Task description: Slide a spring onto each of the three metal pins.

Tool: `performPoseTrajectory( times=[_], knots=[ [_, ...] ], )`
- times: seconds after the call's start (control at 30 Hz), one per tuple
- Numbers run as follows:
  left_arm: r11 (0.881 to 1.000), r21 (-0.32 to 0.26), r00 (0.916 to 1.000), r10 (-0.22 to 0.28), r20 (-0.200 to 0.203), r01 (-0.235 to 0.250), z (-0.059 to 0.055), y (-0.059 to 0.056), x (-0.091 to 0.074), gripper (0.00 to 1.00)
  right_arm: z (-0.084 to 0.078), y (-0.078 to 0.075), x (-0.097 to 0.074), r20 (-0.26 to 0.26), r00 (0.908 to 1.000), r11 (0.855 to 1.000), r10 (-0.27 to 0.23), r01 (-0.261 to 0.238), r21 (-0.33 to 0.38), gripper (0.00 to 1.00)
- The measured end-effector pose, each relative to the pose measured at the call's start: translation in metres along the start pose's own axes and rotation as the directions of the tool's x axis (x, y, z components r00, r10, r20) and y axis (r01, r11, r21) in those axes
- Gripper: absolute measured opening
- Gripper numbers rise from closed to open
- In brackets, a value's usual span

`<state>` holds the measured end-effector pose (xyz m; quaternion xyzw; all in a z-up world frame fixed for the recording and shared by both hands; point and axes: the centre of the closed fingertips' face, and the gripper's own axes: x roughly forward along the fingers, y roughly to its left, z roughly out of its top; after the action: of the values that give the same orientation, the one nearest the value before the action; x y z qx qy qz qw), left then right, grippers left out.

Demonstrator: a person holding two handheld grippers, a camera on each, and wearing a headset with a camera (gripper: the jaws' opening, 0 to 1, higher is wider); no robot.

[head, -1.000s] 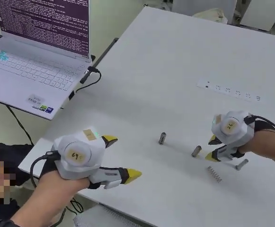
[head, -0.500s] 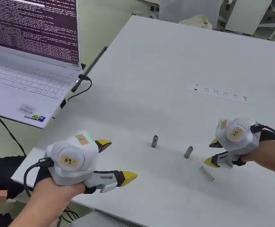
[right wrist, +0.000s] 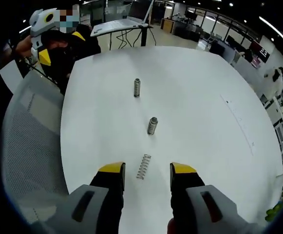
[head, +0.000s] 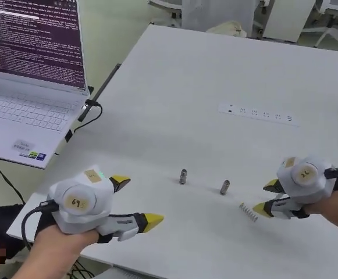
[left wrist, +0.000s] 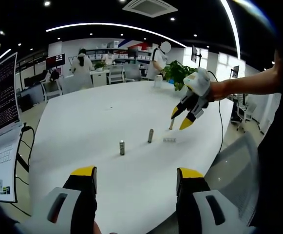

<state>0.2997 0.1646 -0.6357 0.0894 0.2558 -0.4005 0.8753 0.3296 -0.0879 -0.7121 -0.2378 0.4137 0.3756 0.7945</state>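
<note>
Steel spring (head: pixel 248 211) lies loose on the desk (head: pixel 215 87) just off the right claw (head: pixel 266 197), which has backed away from the two sprung pins (head: pixel 224 186), jaws apart, empty — left claw (head: pixel 137 199) apart too — last one still to fit.

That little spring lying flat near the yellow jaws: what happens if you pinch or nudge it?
The spring is a thin open coil, so it probably squashes or bends when pinched. Lying on its side on the smooth table, it may roll if nudged. Tiny beside the right gripper, it is likely very light.
</note>
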Motion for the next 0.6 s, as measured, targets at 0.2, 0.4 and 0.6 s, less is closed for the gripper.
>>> performPoseTrajectory(
  times=[0.2,0.4,0.6],
  knots=[
    [1.000,0.008,1.0000,-0.010,-0.001,0.010,0.004,-0.001,0.004,0.62,-0.004,-0.003,-0.008,0.064,0.9972,0.993,-0.038,0.030,0.114,0.36],
    [1.000,0.016,0.9997,-0.023,-0.001,0.023,0.009,-0.004,0.010,0.62,-0.011,-0.006,-0.022,0.101,0.9918,0.984,-0.078,0.060,0.169,0.37],
    [0.999,0.023,0.9993,-0.036,-0.003,0.036,0.012,-0.008,0.014,0.62,-0.019,-0.010,-0.036,0.139,0.9814,0.965,-0.133,0.096,0.244,0.38]
  ],
)
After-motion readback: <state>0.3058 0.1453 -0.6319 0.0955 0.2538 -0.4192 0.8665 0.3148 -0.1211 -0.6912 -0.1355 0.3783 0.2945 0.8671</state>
